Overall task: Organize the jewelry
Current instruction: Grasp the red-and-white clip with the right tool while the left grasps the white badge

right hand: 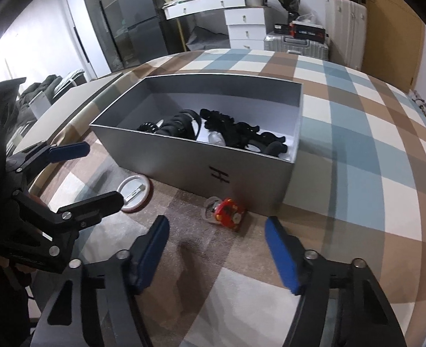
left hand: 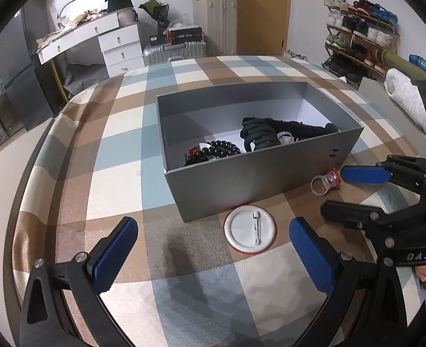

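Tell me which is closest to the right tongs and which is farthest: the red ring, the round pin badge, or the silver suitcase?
In the right wrist view, from the right tongs:
1. Red ring, just ahead on the checked cloth.
2. Round pin badge, ahead to the left, beside the grey box.
3. Silver suitcase, far back on the floor.

The left tongs (left hand: pixel 213 256) stand wide apart, blue pads (left hand: pixel 113 256) facing each other across an empty gap, hovering low and angled forward and down. The right tongs (right hand: pixel 217 256) are likewise spread, nothing between them, in a similar low, forward-tilted pose. Each pair appears at the edge of the other's view: the two sit side by side, near each other, not touching. Fingertips of the person's hand (left hand: pixel 424 271) show behind the right tongs' black frame.
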Tool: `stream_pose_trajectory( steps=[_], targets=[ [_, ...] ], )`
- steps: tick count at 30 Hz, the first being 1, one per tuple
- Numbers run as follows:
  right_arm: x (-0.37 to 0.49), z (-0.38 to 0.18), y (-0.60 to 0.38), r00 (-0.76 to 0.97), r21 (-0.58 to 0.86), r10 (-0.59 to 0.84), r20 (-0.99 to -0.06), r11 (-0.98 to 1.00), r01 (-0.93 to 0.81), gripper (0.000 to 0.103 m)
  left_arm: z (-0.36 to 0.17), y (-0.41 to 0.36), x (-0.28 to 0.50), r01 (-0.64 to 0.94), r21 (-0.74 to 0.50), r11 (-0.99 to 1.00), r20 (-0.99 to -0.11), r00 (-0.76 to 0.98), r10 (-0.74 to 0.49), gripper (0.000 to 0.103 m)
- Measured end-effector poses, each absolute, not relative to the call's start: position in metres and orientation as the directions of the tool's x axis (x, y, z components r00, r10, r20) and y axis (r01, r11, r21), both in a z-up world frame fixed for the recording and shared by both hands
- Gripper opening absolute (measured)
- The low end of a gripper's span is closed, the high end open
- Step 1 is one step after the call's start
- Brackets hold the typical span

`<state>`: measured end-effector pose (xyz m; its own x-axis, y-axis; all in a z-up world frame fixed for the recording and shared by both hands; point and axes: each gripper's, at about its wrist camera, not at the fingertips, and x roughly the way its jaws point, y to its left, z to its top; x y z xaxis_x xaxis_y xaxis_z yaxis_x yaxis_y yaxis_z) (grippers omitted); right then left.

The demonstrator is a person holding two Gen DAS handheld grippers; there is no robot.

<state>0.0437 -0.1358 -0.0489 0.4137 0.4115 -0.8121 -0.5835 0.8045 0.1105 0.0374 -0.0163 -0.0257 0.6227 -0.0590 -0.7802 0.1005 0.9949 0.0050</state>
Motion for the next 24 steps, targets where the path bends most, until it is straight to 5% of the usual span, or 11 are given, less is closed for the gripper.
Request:
stream_pose_trajectory(
  steps=[13, 24],
  targets=[
    [0.043, -0.05, -0.13, 0.442, 0.073, 0.398, -0.804, 0.804, -0.591, 0.02, -0.034, -0.02, 0.038, 0.102, 0.004, 0.995, -0.801, 0.596, -0.058, 0.102],
    [0.034, -0.037, -0.129, 0.469, 0.057, 0.428, -0.773, 0.782, -0.62, 0.012, -0.038, -0.026, 0.039, 0.132, -0.006, 0.991, -0.813, 0.577, -0.081, 0.102]
  ],
)
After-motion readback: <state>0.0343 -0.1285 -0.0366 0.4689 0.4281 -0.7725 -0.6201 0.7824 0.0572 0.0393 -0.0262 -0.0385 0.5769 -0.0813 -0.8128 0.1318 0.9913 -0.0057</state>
